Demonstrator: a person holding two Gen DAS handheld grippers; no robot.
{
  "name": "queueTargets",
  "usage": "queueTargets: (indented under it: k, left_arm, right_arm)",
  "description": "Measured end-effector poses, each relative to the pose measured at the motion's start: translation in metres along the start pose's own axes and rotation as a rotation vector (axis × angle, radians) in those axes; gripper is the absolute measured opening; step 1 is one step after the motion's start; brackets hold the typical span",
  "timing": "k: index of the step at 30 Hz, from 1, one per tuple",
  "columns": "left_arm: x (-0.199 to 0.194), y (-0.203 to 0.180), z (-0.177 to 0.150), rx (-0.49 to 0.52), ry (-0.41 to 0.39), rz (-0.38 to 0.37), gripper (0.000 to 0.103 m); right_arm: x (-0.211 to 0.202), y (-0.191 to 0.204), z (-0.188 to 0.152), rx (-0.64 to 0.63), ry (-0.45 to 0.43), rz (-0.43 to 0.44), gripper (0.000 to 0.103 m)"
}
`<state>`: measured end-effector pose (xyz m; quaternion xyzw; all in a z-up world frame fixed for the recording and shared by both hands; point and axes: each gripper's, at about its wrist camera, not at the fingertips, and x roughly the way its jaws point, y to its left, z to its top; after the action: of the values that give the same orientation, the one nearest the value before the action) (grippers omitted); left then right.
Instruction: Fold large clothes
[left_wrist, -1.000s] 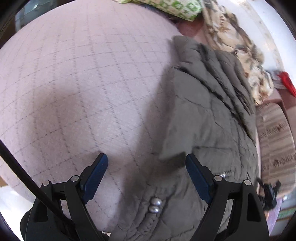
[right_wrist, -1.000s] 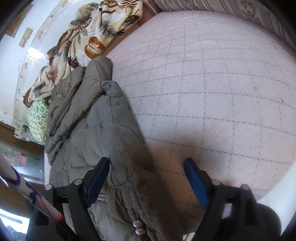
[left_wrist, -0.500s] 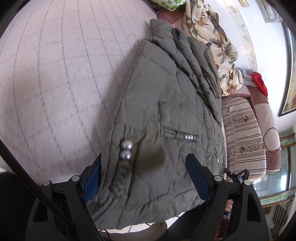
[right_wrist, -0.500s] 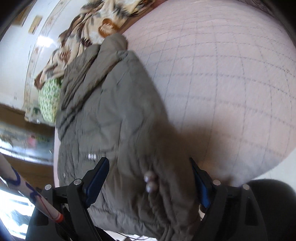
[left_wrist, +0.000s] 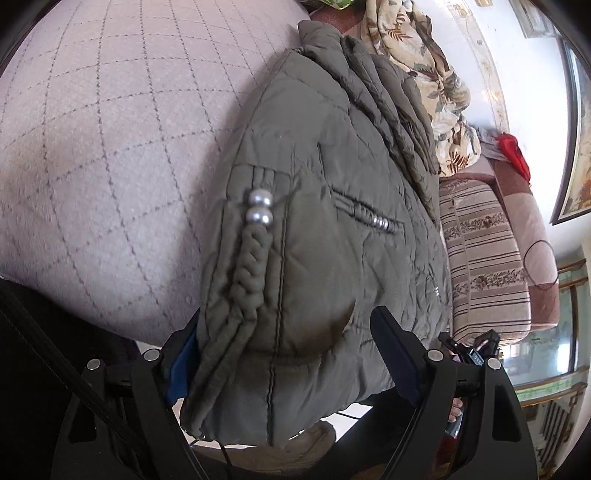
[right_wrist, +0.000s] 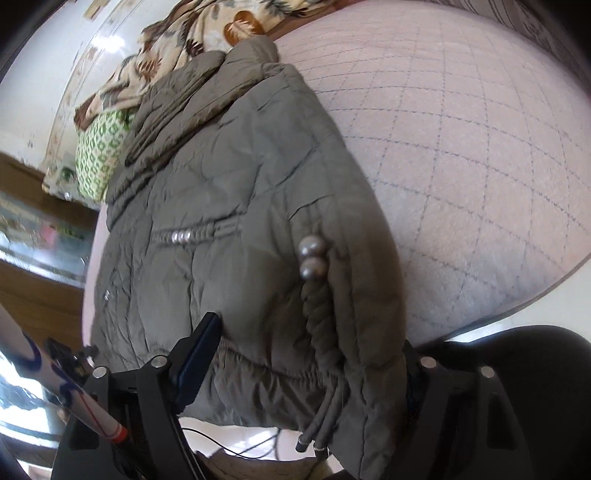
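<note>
An olive-grey quilted jacket (left_wrist: 325, 192) lies folded lengthwise on the pink quilted bed cover (left_wrist: 92, 129), collar at the far end. Its hem hangs over the bed's near edge. A braided cord with two silver beads (left_wrist: 258, 208) runs down the front. My left gripper (left_wrist: 288, 350) is open at that hem, the cloth lying between its fingers and hiding most of the left one. In the right wrist view the same jacket (right_wrist: 229, 192) and beads (right_wrist: 312, 258) fill the middle. My right gripper (right_wrist: 303, 362) is open astride the hem, its right finger hidden behind the cloth.
A floral blanket (left_wrist: 424, 62) is bunched beyond the collar. A striped cushion (left_wrist: 480, 258) lies to the jacket's right, with a red item (left_wrist: 511, 147) behind it. A green patterned pillow (right_wrist: 99, 147) sits at far left. Bare bed cover (right_wrist: 480, 129) spreads to the right.
Both grippers have drawn back from over the bed to its near edge. The jacket's hem, earlier ahead of the fingers, now lies between them and covers one finger of each.
</note>
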<state>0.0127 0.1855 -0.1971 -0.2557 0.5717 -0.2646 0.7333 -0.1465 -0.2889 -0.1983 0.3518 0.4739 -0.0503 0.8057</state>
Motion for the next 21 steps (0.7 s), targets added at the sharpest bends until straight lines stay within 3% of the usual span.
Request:
queueTargets:
  k: [3, 5, 7, 8, 11, 12, 21]
  left_arm:
    - [0.002, -0.009, -0.008, 0.030, -0.007, 0.044, 0.069]
    - [0.004, -0.018, -0.014, 0.054, -0.009, 0.086, 0.051]
    - [0.001, -0.023, -0.018, 0.064, -0.024, 0.115, 0.042]
    - [-0.001, -0.027, -0.018, 0.068, -0.030, 0.133, 0.038]
    - [-0.012, -0.043, -0.018, 0.093, -0.058, 0.179, 0.032]
    - [-0.017, -0.049, -0.017, 0.105, -0.069, 0.189, 0.032]
    - [-0.058, -0.106, 0.008, 0.143, -0.177, 0.193, 0.028]
  right_arm:
    - [-0.002, 0.009, -0.006, -0.047, -0.009, -0.037, 0.072]
    - [-0.004, 0.013, -0.008, -0.072, -0.014, -0.061, 0.066]
    - [-0.005, 0.018, -0.009, -0.095, -0.015, -0.086, 0.056]
    - [-0.006, 0.018, -0.009, -0.099, -0.015, -0.096, 0.046]
    - [-0.019, 0.021, -0.005, -0.084, -0.018, -0.062, 0.025]
    - [-0.025, 0.021, -0.003, -0.079, -0.023, -0.041, 0.022]
    - [-0.075, 0.050, 0.035, -0.067, -0.097, 0.132, 0.019]
